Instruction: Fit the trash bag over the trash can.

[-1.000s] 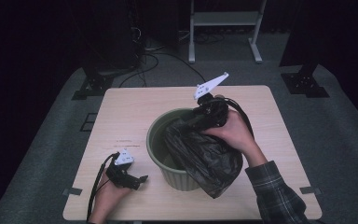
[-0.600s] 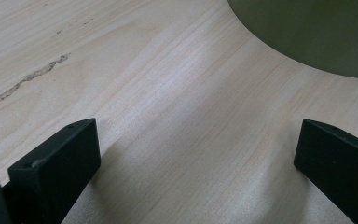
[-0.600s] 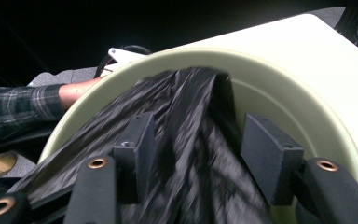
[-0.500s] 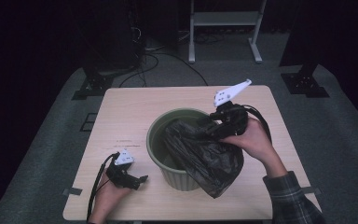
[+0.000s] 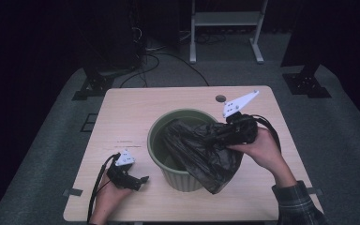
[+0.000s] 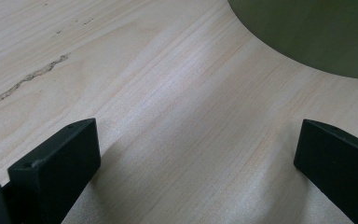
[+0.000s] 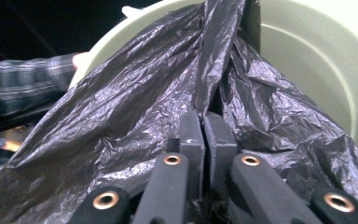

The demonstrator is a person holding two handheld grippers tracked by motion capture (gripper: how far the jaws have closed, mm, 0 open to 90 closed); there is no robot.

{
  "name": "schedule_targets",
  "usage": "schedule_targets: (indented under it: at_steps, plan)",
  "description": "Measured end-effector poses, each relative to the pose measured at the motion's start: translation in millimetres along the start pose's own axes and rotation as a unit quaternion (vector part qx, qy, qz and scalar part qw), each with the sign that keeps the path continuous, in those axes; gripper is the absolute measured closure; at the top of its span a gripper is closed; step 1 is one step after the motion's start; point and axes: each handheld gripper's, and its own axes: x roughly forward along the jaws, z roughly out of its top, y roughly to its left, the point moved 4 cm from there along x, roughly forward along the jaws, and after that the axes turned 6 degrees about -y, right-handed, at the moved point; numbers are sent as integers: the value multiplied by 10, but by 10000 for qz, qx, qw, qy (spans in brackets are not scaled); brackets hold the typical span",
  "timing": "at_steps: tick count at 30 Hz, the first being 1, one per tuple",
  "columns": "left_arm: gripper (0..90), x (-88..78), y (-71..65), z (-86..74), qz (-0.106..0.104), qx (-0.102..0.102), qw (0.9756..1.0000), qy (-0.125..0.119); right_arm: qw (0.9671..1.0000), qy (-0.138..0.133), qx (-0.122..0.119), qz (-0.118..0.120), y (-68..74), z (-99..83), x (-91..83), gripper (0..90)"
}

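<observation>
Far left of the high view: left gripper (image 5: pixel 140 179) lying low on the pale wooden table (image 5: pixel 136 117), near the front left corner, the person's left hand (image 5: pixel 107 197) behind it and its cable looping back toward the table edge. Jaws point right, toward the bin, and stand wide apart with nothing between them; in the left gripper view bare wood grain runs between the two black jaws and the bin's olive wall curves across the top right corner, near but not touching. Centre: round green bin (image 5: pixel 168 136), upright, ribbed lower wall, standing a little right of the table's middle. A crumpled black plastic bag (image 5: pixel 201 150) sits partly inside it, draped over the front right rim and hanging down the outer wall on that side. Right: right gripper (image 5: pixel 222 133) held over the bin's right rim, right hand (image 5: pixel 262 150) wrapped around its body, plaid sleeve (image 5: pixel 297 206) coming in from the bottom right, grey three-cornered plate tilted up above it. Its jaws have just been closing and are now clenched on a gathered fold of the bag; in the right gripper view the two pads (image 7: pixel 191 140) meet with a pinch of the black film rising between them, the bin's pale inner wall (image 7: pixel 307 51) beyond.
</observation>
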Motion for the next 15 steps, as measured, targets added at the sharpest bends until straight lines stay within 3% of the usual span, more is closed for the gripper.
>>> schedule_targets:
  at_steps: [5, 9, 15]
  plan:
    - [0, 0, 0, 0, -2, 0, 10000, -3, 9995, 191, -155, -194, -45, 213, 179, 886]
    - [0, 0, -1, 0, -13, 10, 10000, 0, 9987, 413, -230, -195, -79, 364, 410, 886]
    - [0, 1, -3, 1, -25, 18, 10000, -3, 9974, 635, -256, -211, -114, 431, 644, 889]
